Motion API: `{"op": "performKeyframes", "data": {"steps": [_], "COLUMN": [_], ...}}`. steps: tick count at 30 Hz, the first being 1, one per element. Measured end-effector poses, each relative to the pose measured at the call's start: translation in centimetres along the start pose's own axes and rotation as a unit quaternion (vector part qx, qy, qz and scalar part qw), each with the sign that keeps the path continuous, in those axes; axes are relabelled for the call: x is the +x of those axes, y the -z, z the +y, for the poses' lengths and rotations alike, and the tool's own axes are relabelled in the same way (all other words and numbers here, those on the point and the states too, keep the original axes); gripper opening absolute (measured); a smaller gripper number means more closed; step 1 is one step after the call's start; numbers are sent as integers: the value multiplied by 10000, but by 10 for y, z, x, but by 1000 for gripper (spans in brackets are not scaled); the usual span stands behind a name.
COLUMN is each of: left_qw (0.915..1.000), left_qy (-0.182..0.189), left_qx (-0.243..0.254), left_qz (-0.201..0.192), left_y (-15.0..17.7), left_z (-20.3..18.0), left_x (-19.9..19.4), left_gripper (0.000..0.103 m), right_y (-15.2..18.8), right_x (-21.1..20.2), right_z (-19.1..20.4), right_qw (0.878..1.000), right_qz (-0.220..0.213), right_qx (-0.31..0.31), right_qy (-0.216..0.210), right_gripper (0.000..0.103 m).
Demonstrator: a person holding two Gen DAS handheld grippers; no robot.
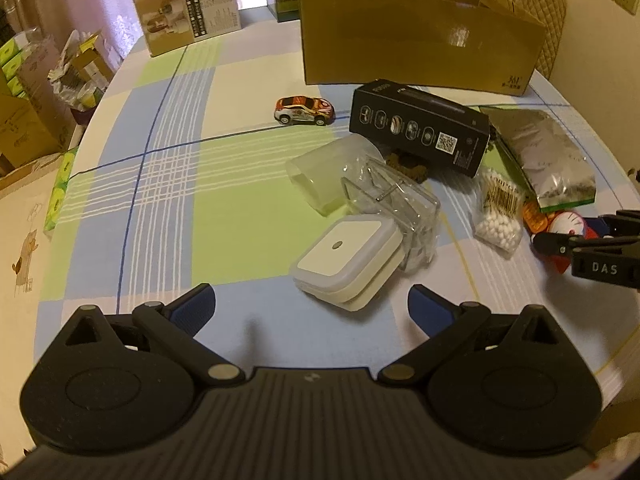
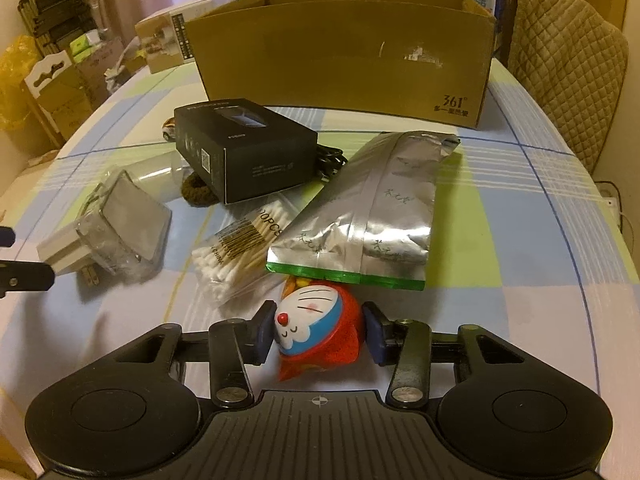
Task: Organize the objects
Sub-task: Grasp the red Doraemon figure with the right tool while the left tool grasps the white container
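- Right gripper [image 2: 318, 330] lowered over the near edge of the counter [image 2: 520, 240], jaws drawn in around a round toy figure [image 2: 320, 328] with a blue-and-white cartoon face and red body; left pad touching the face side, right pad at the red side, contact there too close to tell for sure.
- Toy figure lying on the plaid cloth just in front of a silver foil pouch [image 2: 372, 216] with a green bottom edge; a bit of orange wrapper visible beneath the toy.
- Bag of cotton swabs [image 2: 240, 248] just beside the pouch on its left, touching it.
- Black box [image 2: 244, 152] farther back, toward the middle of the counter, resting partly on a dark brown knitted item.
- Open cardboard box [image 2: 344, 60] upright along the far edge of the counter.
- Left gripper [image 1: 312, 312] hovering near the near edge, jaws wide apart, nothing between them.
- White square plug-in light [image 1: 348, 264] directly ahead of the left gripper, leaning against a clear plastic case [image 1: 396, 204].
- Translucent cup [image 1: 324, 176] on its side behind the case.
- Toy car [image 1: 304, 110] alone toward the far middle of the counter, apart from the rest.
- Printed carton [image 1: 188, 10] at the far left corner.
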State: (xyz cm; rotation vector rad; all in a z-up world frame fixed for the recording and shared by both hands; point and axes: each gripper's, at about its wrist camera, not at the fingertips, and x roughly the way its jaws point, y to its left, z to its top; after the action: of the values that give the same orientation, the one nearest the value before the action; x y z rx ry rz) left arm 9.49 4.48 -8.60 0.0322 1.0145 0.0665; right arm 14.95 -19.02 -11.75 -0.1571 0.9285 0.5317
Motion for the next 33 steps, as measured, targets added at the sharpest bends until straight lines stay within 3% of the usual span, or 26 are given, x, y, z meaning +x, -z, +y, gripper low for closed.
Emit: {"op": "performKeyframes", "data": {"steps": [7,12,17,21,28,33], "left_qw": [9993,9949,9885,9864,9860,9917], "left_qy": [7,-54,-99,-146,-175,-85], "left_qx": [368,983,1474,1610,1624,1250], "left_qz": [18,-205,-322,-297,-338,-298], "left_y": [-1,-2,-1,-1,-1,-6], "left_z": [-6,-19,-36,-41,-41,-33], "left_x": [15,20,29,36,36,31], "left_gripper": [94,90,72,66,39,32], "right_y": [5,14,22,27,31,28], "right_x": [-7,-17,-26,-34,-43,-49], "right_z": [-5,-13,-25,-36,-56,-68], "right_qw": [9998,9997,9993,9988,9977,9965], "right_qz": [157,227,276,302,346,348], "right_qx": [-7,85,254,379,576,725], "right_qy": [-89,-105,-41,30,-7,-219], "right_gripper": [43,43,43,43,43,43]}}
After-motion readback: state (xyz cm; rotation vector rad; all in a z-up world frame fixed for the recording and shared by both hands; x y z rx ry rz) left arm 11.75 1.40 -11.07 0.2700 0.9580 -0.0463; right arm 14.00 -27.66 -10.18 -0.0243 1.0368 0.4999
